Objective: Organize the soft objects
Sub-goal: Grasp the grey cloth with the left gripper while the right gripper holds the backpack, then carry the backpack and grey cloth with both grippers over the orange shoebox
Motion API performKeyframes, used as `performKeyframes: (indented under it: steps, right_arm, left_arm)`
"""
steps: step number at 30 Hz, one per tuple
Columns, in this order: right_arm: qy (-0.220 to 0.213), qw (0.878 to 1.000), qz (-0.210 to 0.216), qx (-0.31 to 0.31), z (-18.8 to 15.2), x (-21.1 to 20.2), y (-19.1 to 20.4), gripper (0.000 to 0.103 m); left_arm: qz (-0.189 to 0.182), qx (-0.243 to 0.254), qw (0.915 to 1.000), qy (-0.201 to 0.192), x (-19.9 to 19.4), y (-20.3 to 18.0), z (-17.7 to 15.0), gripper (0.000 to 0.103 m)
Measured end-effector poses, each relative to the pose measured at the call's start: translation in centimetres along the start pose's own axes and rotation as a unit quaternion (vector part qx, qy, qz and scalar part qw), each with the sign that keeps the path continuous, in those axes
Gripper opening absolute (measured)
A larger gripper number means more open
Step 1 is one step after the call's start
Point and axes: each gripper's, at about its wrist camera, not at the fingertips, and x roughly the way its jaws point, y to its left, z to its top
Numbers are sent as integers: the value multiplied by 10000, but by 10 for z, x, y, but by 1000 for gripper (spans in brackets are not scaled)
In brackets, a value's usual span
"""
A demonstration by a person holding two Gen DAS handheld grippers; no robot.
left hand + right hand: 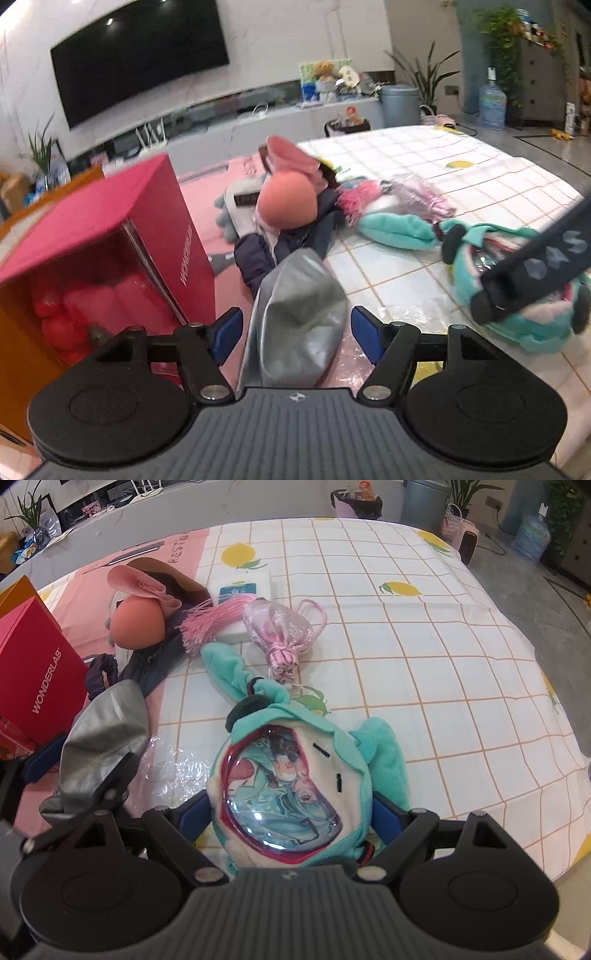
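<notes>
A crumpled silver-grey soft pouch [299,306] lies between the blue pads of my left gripper [297,332]. The jaws stand open, with a gap showing at the left pad [229,332]. Just left of it stands a red box [110,229] with red soft things inside. My right gripper [290,812] points down over a teal plush [288,775] with a clear round window. Its pads flank the plush without squeezing it. The plush lies flat on the checked cloth [406,664]. In the left wrist view a right finger [535,266] crosses over the plush [524,332].
A pile lies beyond: a peach ball [138,622], a pink cloth [144,583], a navy garment [258,254], a pink tassel [207,624] and a pink satin pouch [280,627]. The table edge [554,720] drops off at the right. A grey bin [400,105] stands on the floor.
</notes>
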Motion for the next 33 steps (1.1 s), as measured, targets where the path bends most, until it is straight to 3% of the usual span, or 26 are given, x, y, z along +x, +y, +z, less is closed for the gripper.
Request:
performKeyframes:
  steps: [2, 5, 8, 15, 27, 33]
  right_arm:
    - [1, 10000, 11, -29, 0, 0, 0, 87]
    - [1, 10000, 19, -41, 0, 0, 0, 87]
    - [14, 10000, 18, -44, -1, 1, 0, 87]
    - [-105, 9999, 36, -5, -2, -5, -2, 86]
    - [-472, 9986, -21, 218, -7, -27, -7, 86]
    - [-714, 9973, -27, 135, -9, -38, -2, 86]
  left_arm:
    - [-34, -156, 9998, 152, 7, 6, -2, 76]
    - [45, -639, 9979, 77, 8, 17, -5, 35]
    - [-63, -888, 9959, 154, 6, 25, -4, 17]
    - [-223, -945, 9952, 86, -12, 31, -2, 8]
    - [-573, -1258, 9903, -131, -48, 47, 10, 8]
    - [-817, -1169, 9892, -331, -70, 51, 21, 7]
